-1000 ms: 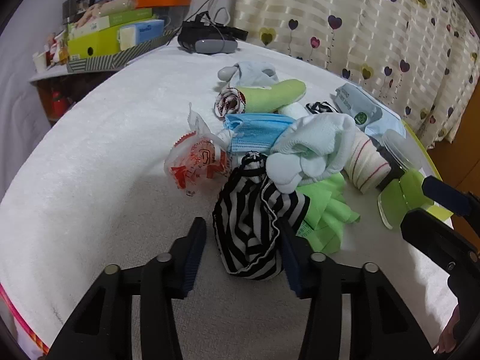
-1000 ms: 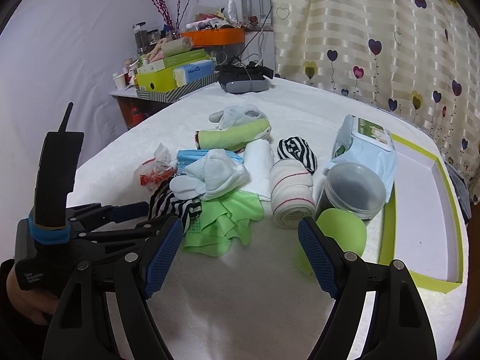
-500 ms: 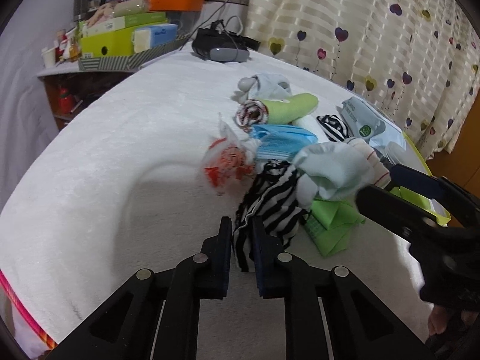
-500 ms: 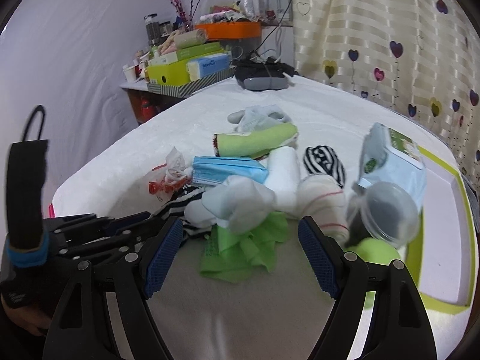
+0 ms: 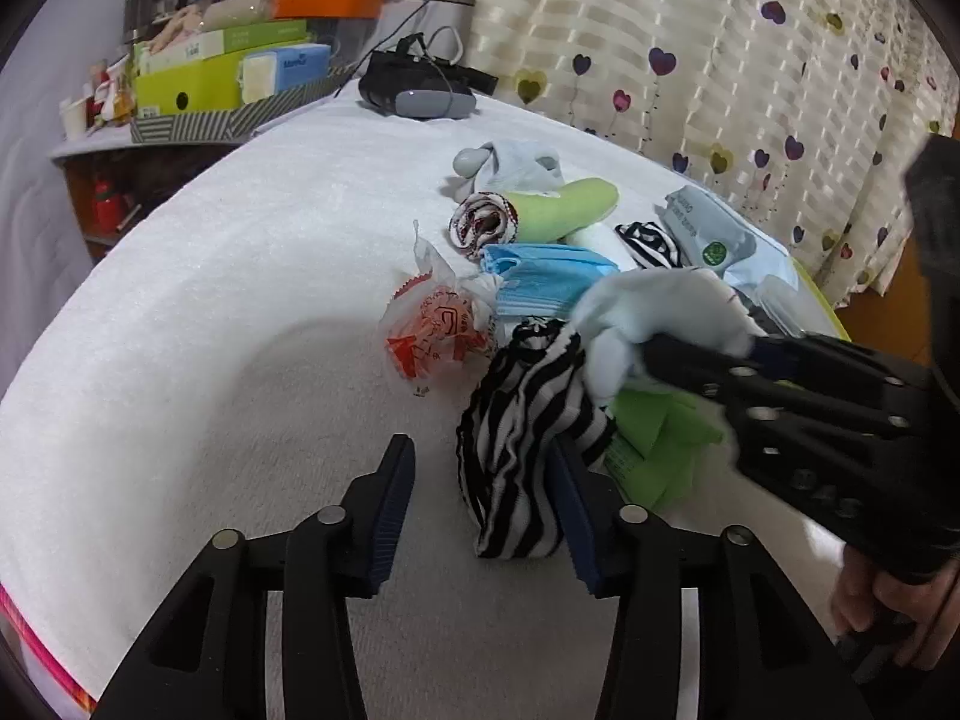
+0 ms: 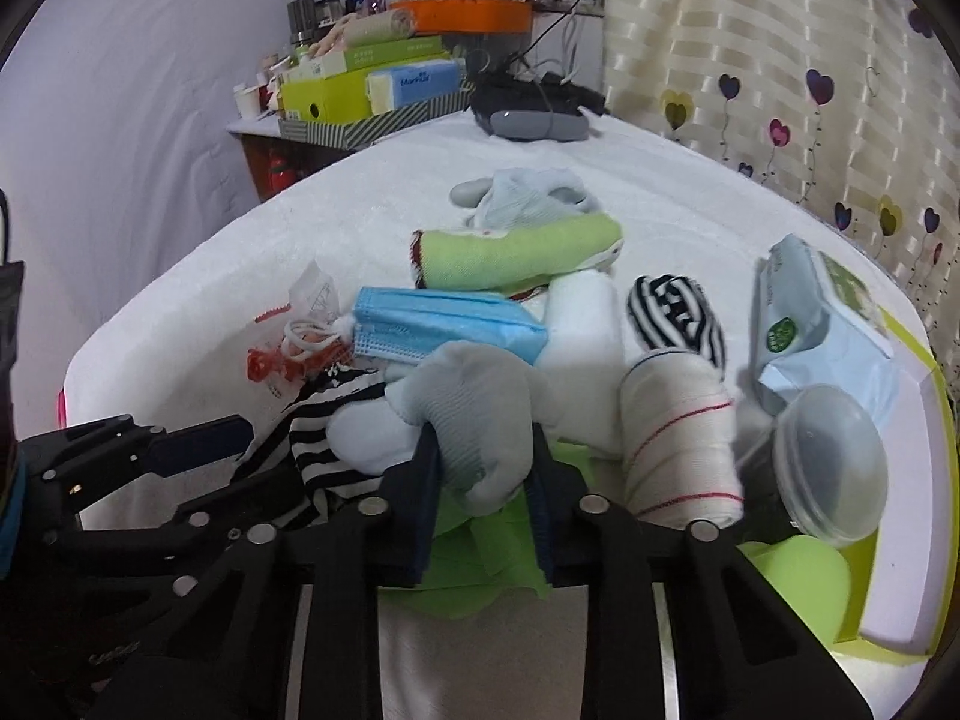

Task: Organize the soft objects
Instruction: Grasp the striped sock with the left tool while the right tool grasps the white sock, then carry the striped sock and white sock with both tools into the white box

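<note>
Centrally, on the white towelling-covered table (image 5: 198, 312), a heap of soft goods is recorded. Item one: a pale blue-and-white knitted sock bundle (image 6: 462, 414), pinched between the blue pads of the right gripper (image 6: 480, 498), whose jaws have just been closing onto it; it is lifted against the heap's top. Item two: a black-and-white striped fabric piece (image 5: 522, 438), standing crumpled between the fingers of the left gripper (image 5: 480, 504), whose jaws have just been opening and are held moderately apart; the right pad touches the cloth, the left pad stands clear of it. Item three: a bright green cloth (image 6: 474, 540), lying beneath the sock bundle. Item four: a folded blue face mask (image 6: 438, 324), just behind the heap. Item five: a white rolled cloth with thin red stripes (image 6: 678, 438), beside a clear lidded plastic tub (image 6: 828, 468).
</note>
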